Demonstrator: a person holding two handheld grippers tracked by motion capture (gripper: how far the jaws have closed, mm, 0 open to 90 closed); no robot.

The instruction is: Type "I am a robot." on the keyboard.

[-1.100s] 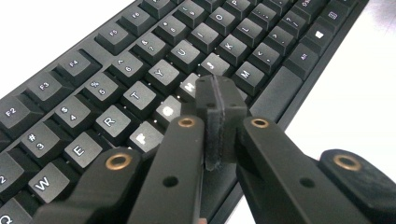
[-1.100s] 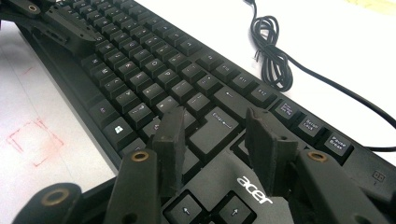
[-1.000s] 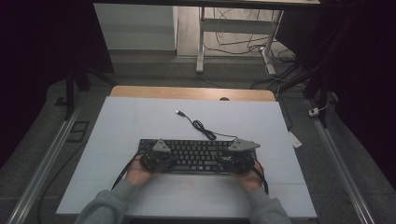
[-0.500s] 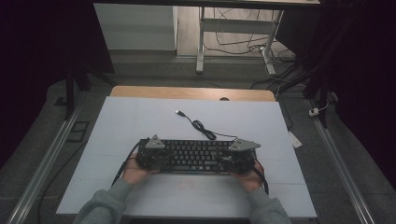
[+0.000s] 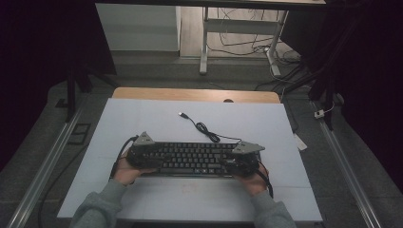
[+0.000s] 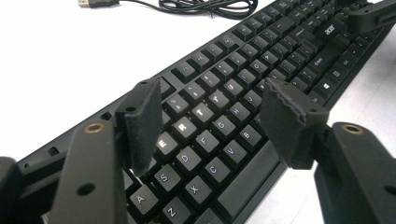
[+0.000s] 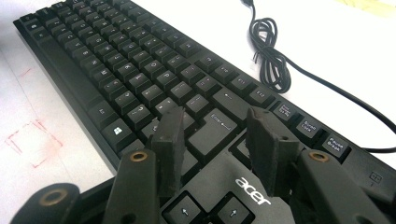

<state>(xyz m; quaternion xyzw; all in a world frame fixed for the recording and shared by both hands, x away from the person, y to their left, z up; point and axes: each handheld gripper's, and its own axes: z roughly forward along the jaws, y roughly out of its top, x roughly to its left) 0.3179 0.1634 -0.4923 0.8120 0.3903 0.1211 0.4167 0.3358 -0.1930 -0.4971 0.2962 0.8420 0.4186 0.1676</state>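
Currently the keyboard lies on the white table, near its front edge, its cable coiled just behind it. The left gripper hovers over the keyboard's letter keys; its jaws have just been opening and stand apart with nothing between them. The right gripper hangs over the arrow-key end, jaws parted, pads pressing nothing.

Risks, as judged: a pad coming down between keys could catch a keycap and pry it off. If one end is lifted alone, the keyboard may pivot and drag its cable.

Against the earlier high view: the left gripper sits slightly further out toward the keyboard's left end and a little higher. Keyboard, cable and right gripper are unchanged.
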